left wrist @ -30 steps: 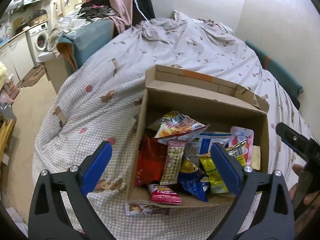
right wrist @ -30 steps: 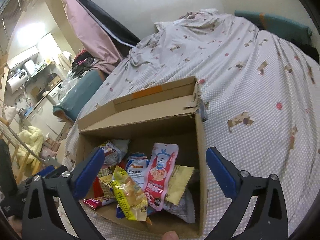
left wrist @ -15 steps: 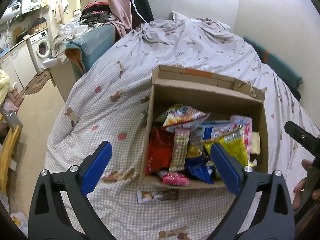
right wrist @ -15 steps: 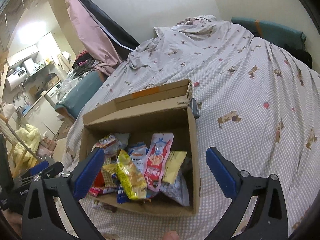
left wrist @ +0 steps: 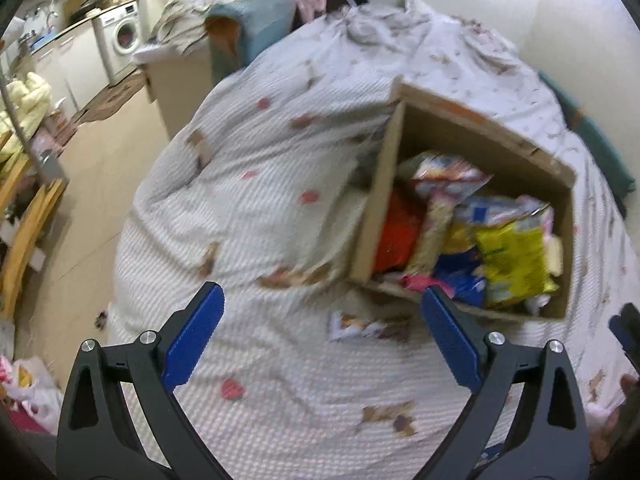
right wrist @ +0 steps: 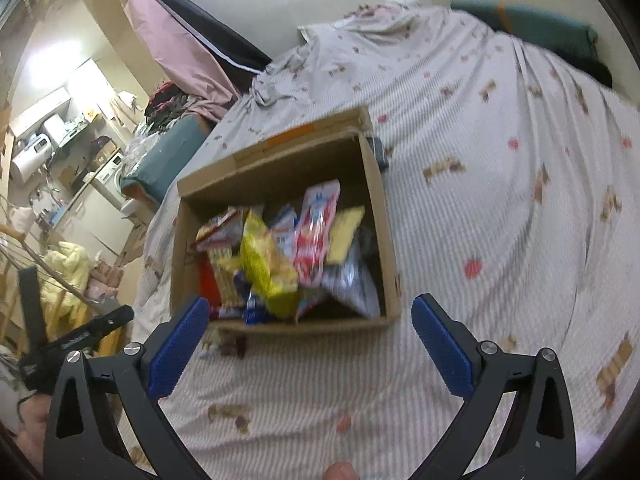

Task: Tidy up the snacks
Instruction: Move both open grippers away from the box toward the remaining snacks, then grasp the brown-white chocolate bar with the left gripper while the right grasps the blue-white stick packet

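An open cardboard box (left wrist: 380,204) (right wrist: 382,216) stands on the bed, packed with several snack packets. A yellow packet (left wrist: 512,256) (right wrist: 266,264) lies on top, beside a red one (left wrist: 394,232) and a pink-white one (right wrist: 316,232). One loose packet (left wrist: 362,326) lies on the quilt just in front of the box, blurred in the right wrist view. My left gripper (left wrist: 322,332) hovers open over the quilt, left of and below the box. Open too, my right gripper (right wrist: 310,338) hangs above the box's near wall. Nothing is between either pair of fingers.
The bed carries a white checked quilt (left wrist: 256,184) (right wrist: 500,208) with small prints. Left of the bed are bare floor (left wrist: 92,200), a washing machine (left wrist: 122,38) and a teal pad (left wrist: 248,24) heaped with clothes. A wall runs behind, a teal cushion (right wrist: 536,24) at the far right.
Both grippers have pulled back and up from the box, which looks smaller now. The left view has swung left, so the box sits at the right. Both frames are motion-blurred.
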